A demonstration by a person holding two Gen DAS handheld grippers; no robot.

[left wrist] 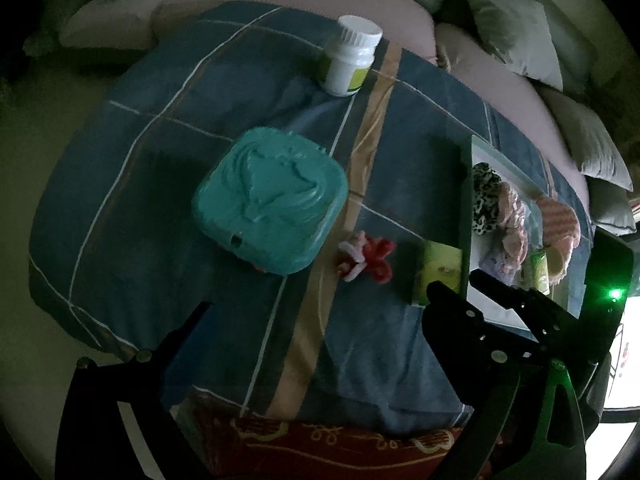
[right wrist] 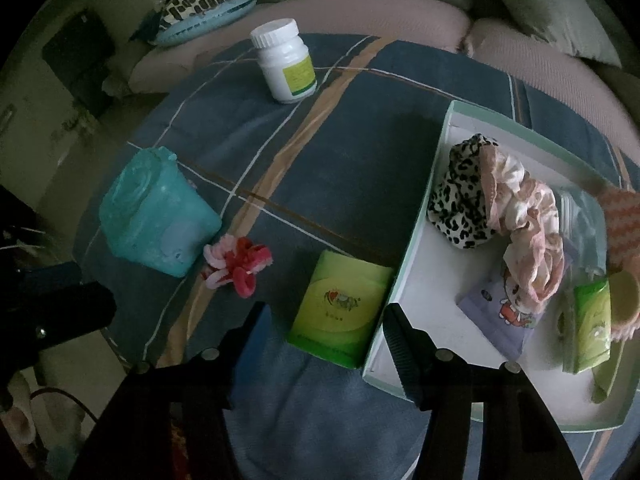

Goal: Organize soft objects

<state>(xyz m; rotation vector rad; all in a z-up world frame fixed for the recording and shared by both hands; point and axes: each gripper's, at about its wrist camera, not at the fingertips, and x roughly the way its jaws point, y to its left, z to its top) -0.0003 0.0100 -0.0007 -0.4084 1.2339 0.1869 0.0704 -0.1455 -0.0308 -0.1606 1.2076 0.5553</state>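
A green tissue pack [right wrist: 340, 312] lies on the blue plaid cloth beside a white tray [right wrist: 416, 240]. My right gripper [right wrist: 326, 316] is open, its fingers on either side of the pack's near end. A red and pink scrunchie bundle [right wrist: 238, 266] lies left of the pack; it also shows in the left wrist view [left wrist: 366, 256]. The tray holds a leopard-print cloth [right wrist: 460, 204], pink scrunchies [right wrist: 528, 232], a cartoon pouch [right wrist: 504, 316] and another green pack [right wrist: 592, 328]. My left gripper [left wrist: 316, 300] is open and empty above the cloth, near the scrunchie bundle.
A teal plastic box [left wrist: 272, 200] sits left of the scrunchie bundle. A white pill bottle [right wrist: 286, 64] stands at the far side. Sofa cushions [left wrist: 516, 28] ring the back. A red patterned cloth [left wrist: 320, 444] lies at the near edge.
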